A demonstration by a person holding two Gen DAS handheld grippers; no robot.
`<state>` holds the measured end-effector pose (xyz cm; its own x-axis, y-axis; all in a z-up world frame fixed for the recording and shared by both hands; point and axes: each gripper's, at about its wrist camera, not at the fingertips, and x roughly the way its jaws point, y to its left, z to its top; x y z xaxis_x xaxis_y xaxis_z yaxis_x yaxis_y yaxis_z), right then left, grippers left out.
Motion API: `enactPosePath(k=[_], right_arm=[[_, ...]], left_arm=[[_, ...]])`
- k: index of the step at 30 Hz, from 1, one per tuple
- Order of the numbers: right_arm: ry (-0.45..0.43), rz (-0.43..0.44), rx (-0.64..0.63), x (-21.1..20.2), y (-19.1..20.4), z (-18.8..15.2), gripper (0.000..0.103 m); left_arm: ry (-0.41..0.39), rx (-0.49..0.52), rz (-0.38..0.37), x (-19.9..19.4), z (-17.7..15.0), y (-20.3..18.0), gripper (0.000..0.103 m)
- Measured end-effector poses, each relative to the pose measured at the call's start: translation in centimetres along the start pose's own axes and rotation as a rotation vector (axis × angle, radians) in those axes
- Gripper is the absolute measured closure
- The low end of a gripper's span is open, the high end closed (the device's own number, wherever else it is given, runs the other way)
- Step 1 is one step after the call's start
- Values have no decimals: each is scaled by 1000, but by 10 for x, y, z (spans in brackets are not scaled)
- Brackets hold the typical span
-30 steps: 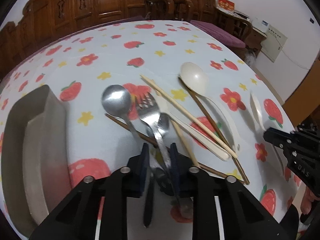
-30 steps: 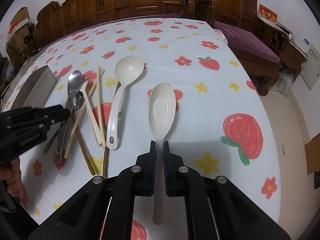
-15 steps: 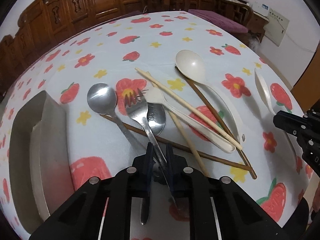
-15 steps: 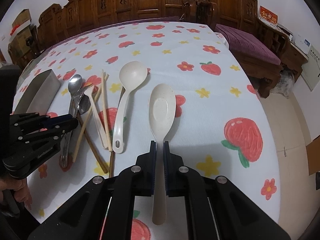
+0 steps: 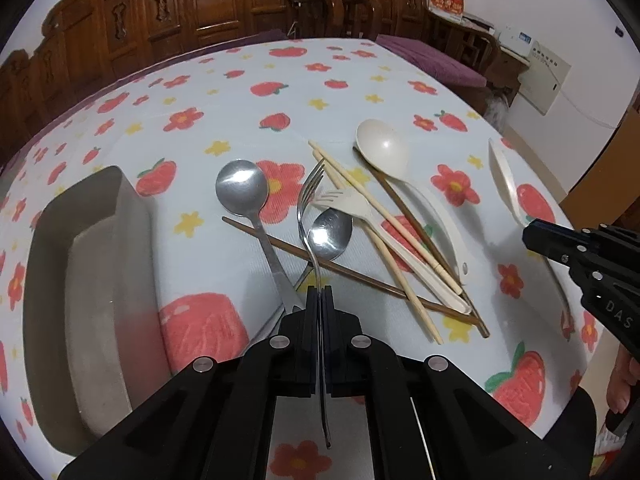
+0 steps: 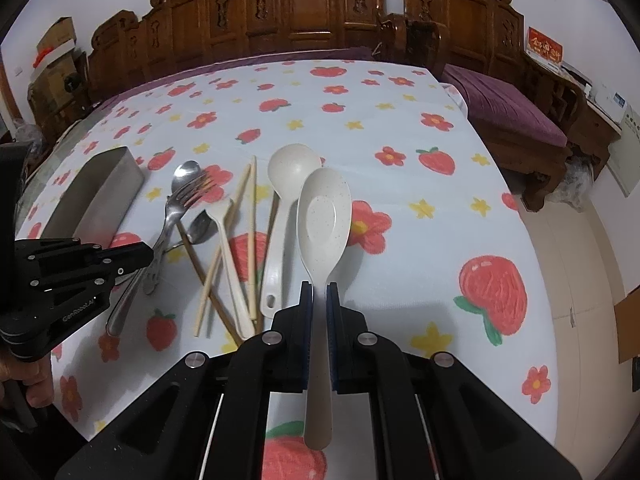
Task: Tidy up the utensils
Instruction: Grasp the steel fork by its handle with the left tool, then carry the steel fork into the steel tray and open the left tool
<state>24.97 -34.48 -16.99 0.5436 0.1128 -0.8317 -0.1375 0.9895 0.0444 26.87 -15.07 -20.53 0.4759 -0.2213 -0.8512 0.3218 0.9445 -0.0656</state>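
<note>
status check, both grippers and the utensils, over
Left gripper shut on metal fork, lifted off the pile. Right gripper shut on speckled rice paddle. Gray tray at left, nothing blocking it.

Ahead of the grippers are counted: two steel spoons (image 5: 242, 188), one steel fork (image 5: 310, 196), three cream utensils (image 5: 382, 150), four chopsticks (image 5: 384, 216), one tray (image 5: 80, 280).
</note>
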Motion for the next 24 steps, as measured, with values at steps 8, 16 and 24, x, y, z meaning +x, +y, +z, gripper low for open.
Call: enactPosePath(k=[8, 16, 24], right_arm=[[-34, 43, -35, -17, 26, 8, 95], [-66, 96, -91, -28, 74, 21, 95], [-83, 146, -139, -31, 123, 37, 95]], left_arm=[[-59, -7, -21, -35, 4, 12, 102], [-115, -33, 2, -73, 8, 53, 102], [-118, -88, 68, -83, 5, 115, 102]])
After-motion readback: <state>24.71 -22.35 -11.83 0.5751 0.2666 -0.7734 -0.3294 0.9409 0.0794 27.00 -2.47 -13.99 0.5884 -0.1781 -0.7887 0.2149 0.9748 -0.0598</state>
